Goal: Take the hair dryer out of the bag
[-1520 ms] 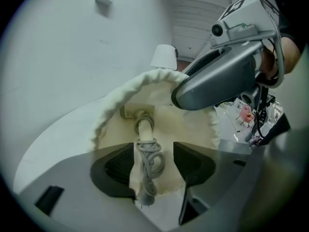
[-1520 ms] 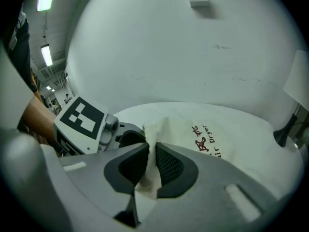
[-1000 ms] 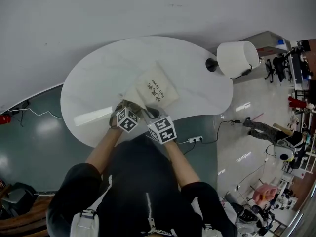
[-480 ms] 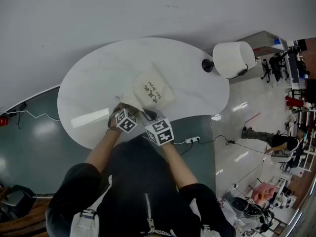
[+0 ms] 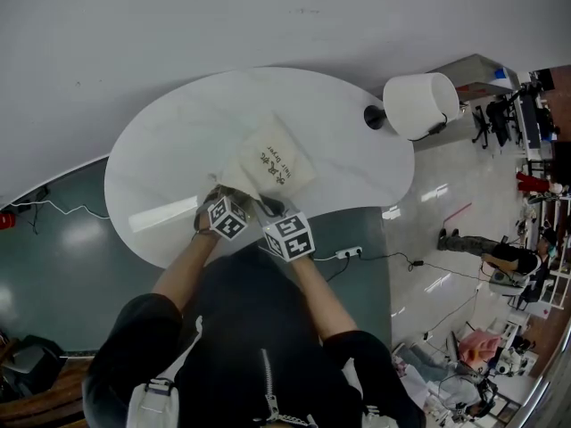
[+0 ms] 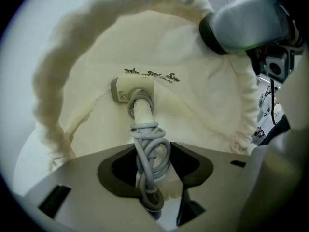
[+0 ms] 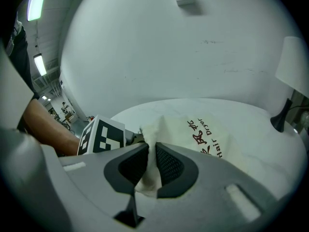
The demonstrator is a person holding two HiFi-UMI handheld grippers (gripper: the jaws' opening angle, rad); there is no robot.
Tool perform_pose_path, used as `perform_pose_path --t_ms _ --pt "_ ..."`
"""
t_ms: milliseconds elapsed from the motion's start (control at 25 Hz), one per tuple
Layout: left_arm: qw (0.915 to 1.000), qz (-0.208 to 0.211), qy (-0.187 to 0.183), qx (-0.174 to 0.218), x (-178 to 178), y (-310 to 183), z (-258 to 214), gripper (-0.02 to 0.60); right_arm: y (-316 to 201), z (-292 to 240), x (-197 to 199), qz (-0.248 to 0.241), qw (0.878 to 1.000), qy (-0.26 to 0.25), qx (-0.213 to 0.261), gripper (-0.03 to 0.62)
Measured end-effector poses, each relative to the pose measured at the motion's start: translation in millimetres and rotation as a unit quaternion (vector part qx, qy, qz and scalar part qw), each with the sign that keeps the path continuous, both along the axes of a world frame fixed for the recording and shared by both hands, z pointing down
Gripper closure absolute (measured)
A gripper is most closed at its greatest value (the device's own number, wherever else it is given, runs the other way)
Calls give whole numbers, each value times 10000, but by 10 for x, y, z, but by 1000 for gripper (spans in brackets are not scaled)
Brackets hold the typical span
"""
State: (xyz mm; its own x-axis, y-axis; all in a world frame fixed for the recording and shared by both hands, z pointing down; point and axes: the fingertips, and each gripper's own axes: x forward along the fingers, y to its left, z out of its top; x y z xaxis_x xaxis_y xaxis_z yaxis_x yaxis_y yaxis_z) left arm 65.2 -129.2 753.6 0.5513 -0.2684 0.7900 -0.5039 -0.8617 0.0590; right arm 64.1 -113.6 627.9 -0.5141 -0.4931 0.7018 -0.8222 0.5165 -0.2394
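Observation:
A cream drawstring bag [image 5: 272,159] printed "Hair Dryer" lies on the white oval table [image 5: 169,132]. In the left gripper view I look into the bag's open mouth [image 6: 87,47]. Inside lies the pale hair dryer [image 6: 133,88], its grey cord wound round the handle [image 6: 150,146]. My left gripper [image 6: 152,161] reaches into the mouth. Its jaws have just been closing, and the corded handle now fills the gap between them. My right gripper [image 7: 150,163] is shut on a fold of the bag's rim [image 7: 147,178] and holds the mouth up. In the head view both grippers, left [image 5: 237,196] and right [image 5: 268,207], sit at the bag's near end.
A white-shaded lamp [image 5: 419,105] on a dark base stands at the table's right end. Below the table's near edge a power strip [image 5: 352,253] lies on the floor. The person's body is close against the near edge.
Over the second the head view has shifted slightly. The bag and both grippers keep their places at the table's near edge.

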Motion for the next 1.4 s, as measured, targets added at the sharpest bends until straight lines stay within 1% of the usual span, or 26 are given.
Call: perform_pose_path --t_ms 280,1400 --pt "9998 -27 207 57 17 12 -145 388 -16 6 2 13 10000 -11 6 559" --pt "9996 -200 193 -45 -354 353 -241 394 -15 116 -77 -108 9999 46 -53 559"
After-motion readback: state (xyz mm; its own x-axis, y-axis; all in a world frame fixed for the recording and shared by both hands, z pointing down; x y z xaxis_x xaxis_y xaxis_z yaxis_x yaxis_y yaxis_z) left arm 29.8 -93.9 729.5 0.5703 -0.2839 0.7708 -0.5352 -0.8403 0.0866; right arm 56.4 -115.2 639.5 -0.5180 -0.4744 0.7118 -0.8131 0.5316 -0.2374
